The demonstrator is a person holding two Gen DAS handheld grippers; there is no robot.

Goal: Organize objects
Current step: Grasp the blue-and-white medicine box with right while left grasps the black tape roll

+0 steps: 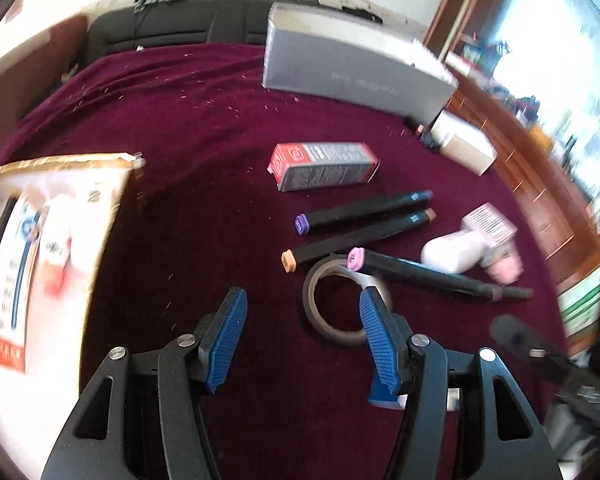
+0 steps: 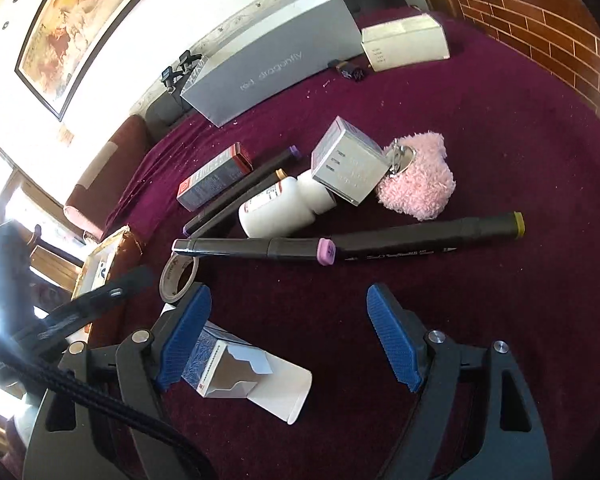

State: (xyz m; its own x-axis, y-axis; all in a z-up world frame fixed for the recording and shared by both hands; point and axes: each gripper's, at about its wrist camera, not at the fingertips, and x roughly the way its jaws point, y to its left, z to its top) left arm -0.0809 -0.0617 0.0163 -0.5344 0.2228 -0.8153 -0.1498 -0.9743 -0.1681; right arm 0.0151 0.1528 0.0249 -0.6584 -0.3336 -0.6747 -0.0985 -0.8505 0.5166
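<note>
I am holding the left gripper [image 1: 302, 312] with its jaws apart and empty over the maroon cloth [image 1: 188, 128], beside the tape roll [image 1: 332, 300]. My right gripper [image 2: 288, 304] is also gaping empty, just short of the pink-capped marker [image 2: 260, 249]; the white bottle [image 2: 280, 208] is lying beyond, toward the cloth's far edge.

Both wrist cameras looked steeply down along their tongs, close over the maroon-covered desk [image 1: 204, 128]. Left view faced the far wall; right view angled leftward. Shared: grey box [image 1: 352, 68] [image 2: 268, 60], markers, tape roll [image 1: 332, 300] [image 2: 178, 278].
</note>
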